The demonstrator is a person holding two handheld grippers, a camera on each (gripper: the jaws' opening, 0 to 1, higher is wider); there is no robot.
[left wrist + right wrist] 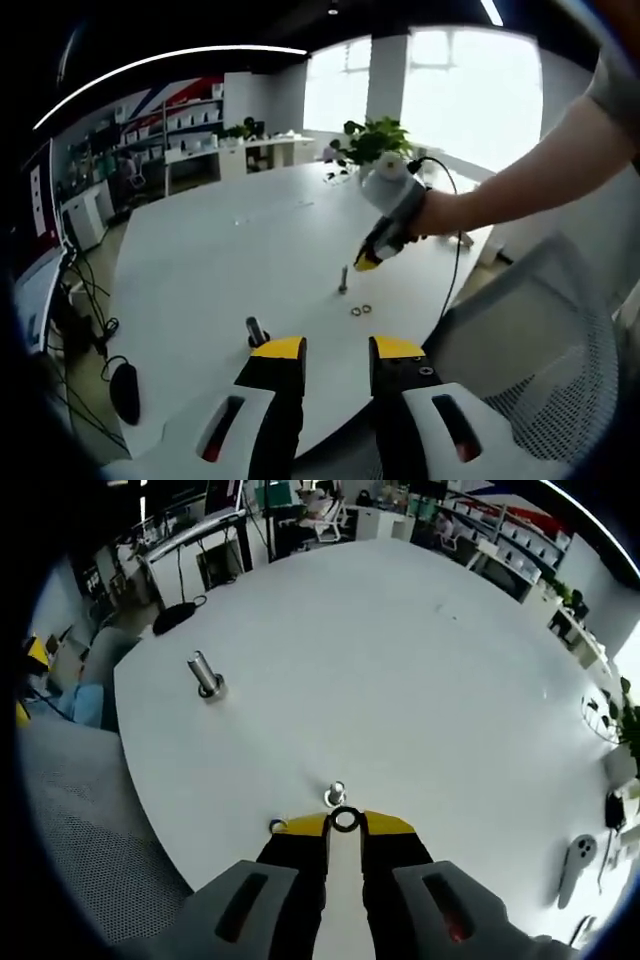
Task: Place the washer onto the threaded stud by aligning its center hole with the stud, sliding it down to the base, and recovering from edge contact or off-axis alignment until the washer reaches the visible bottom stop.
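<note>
Your right hand-held gripper point(345, 823) is closed on the small flat metal washer point(345, 820), held flat just beside the short threaded metal stud point(336, 794) on the white round table point(400, 660), so the hole can meet the stud tip. Your left hand-held gripper point(337, 349) waits open, holding nothing, and two spare metal washers point(361, 311) lie near the stud.

Your room is bright, with daylight pouring through big windows point(470, 90) that look washed-out white. The white table point(400, 660) shines softly. Straight lines bend near the round edges.
</note>
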